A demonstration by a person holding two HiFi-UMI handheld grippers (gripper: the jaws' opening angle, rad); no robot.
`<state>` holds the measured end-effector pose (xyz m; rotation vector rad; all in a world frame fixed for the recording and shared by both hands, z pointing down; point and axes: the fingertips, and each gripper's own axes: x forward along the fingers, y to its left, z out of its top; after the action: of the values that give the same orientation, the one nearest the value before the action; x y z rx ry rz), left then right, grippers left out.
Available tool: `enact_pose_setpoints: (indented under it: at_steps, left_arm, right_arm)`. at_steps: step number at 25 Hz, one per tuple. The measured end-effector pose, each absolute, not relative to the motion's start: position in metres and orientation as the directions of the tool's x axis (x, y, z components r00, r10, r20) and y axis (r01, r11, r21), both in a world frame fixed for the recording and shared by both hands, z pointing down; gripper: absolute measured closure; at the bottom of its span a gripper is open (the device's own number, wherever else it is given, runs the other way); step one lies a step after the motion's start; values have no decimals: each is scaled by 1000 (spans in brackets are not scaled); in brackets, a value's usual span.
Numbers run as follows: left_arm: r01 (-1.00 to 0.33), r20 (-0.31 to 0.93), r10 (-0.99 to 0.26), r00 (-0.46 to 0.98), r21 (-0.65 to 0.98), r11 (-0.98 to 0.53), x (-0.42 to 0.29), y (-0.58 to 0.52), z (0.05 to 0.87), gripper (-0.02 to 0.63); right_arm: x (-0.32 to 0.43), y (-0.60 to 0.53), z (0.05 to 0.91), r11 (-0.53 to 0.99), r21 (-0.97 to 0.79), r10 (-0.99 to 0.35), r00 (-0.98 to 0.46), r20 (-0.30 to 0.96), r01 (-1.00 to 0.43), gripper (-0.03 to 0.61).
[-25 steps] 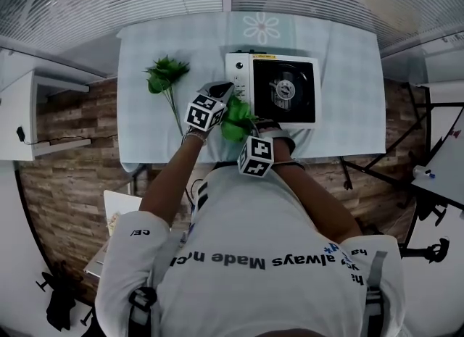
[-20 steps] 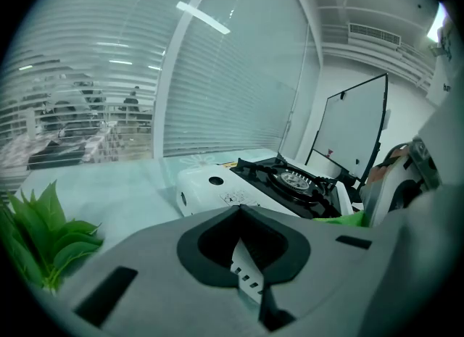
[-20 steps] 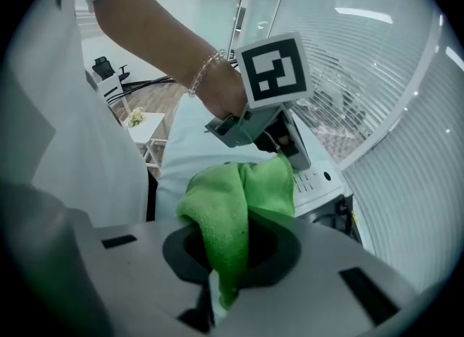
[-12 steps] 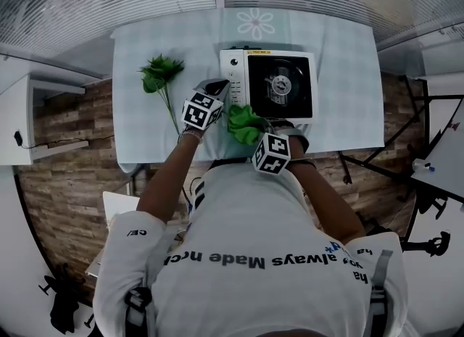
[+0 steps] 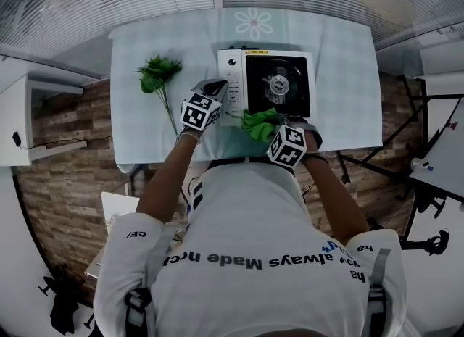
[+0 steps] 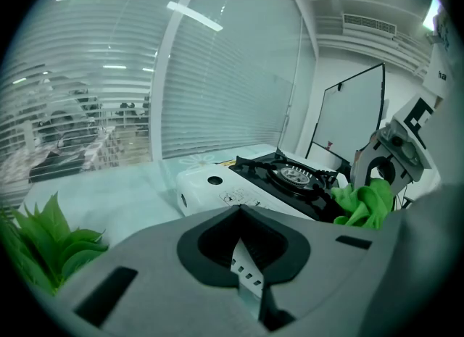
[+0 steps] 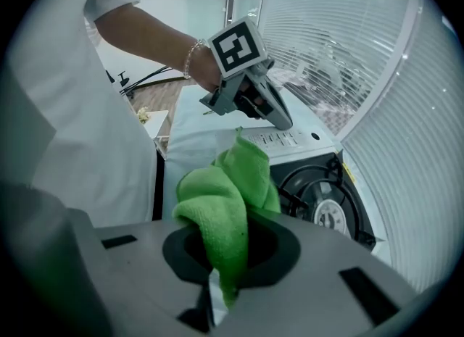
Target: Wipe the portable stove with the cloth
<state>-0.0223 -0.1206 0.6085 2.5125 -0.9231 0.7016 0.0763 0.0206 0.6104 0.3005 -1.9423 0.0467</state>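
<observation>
The portable stove (image 5: 268, 85) has a white body and a black burner top, and stands at the middle of the table. My right gripper (image 5: 270, 127) is shut on a bunched green cloth (image 5: 259, 120) at the stove's near edge. In the right gripper view the cloth (image 7: 230, 192) bulges out of the jaws above the burner (image 7: 328, 206). My left gripper (image 5: 217, 87) is shut with nothing in it, its tip beside the stove's white control panel (image 6: 217, 189). From the left gripper view the cloth (image 6: 367, 202) and the right gripper (image 6: 395, 156) show at the right.
A green artificial plant (image 5: 159, 74) lies on the pale checked tablecloth (image 5: 348, 60) left of the stove. It also shows low at the left as the plant (image 6: 43, 238) in the left gripper view. Window blinds run behind the table.
My right gripper has carried the cloth to the right along the stove's near edge, from its left corner to under the burner top. The left gripper has stayed about where it was.
</observation>
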Motion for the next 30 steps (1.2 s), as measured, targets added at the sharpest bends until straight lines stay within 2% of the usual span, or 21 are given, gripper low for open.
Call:
enact_pose_setpoints:
  at_steps: [21,27,30]
  left_arm:
    - [-671,581,-472,663,182,-718,-22,-121,609,603]
    - [-672,585,-469,662,187,-716,-22,-121,609,602]
    - [-672,585,-467,664,193,-715,-22,-120,609,603]
  right_arm:
    - [185,8,612,911,24,-167,-316,934,-412,555]
    - [194,9,611,912,35,-171,-300,939,-409,555]
    - [187,3,591,903,47,-210,-344,915,-428,555]
